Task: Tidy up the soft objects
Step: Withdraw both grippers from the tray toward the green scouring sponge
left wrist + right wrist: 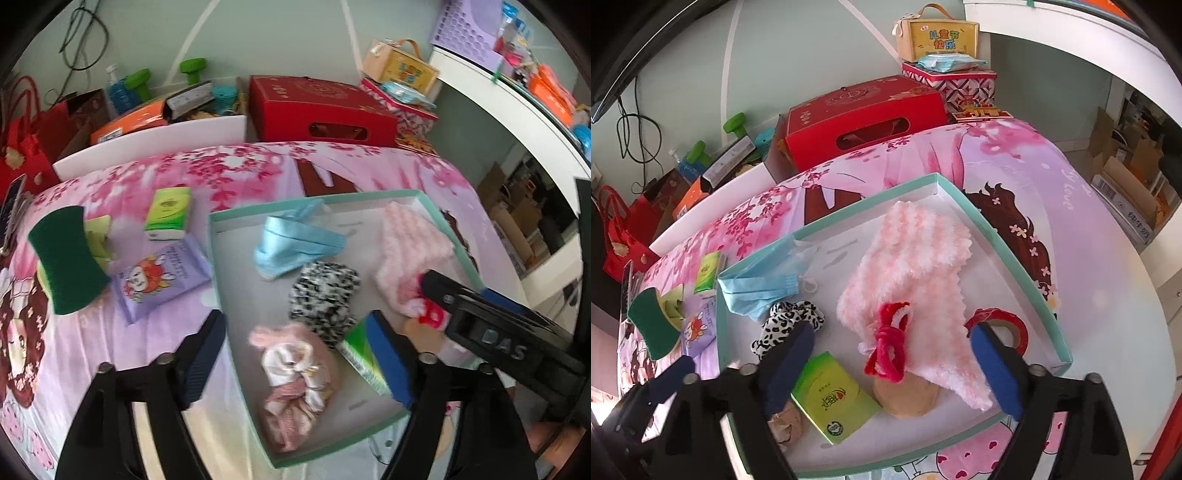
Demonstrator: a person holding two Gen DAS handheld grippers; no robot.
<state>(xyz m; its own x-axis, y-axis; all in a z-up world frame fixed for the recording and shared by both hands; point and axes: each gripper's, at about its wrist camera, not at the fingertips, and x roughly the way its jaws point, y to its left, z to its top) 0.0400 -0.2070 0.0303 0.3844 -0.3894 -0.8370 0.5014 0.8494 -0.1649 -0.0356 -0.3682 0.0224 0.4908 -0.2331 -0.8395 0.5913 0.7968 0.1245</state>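
Observation:
A teal-rimmed box [214, 236] [1015, 251] lies on the pink bedsheet. In it lie a blue face mask [291, 243] [757, 295], a leopard scrunchie [325, 291] [790, 317], a fluffy pink cloth [413, 251] [916, 266], a red plush tie [890, 343], a green tissue pack [834, 398] and pink scrunchies [295, 373]. My left gripper [303, 354] is open and empty over the box's near-left part. My right gripper [894, 369] is open and empty over the red tie and tissue pack. A green sponge [62, 258], a green tissue pack [170, 212] and a purple wipes pack [159, 277] lie left of the box.
A red tape roll [1001, 325] sits in the box's right corner. A red gift box [317, 110], a white bin [155, 140] with dumbbells and a patterned tin [953, 81] stand behind the bed. A white shelf [498, 92] runs along the right.

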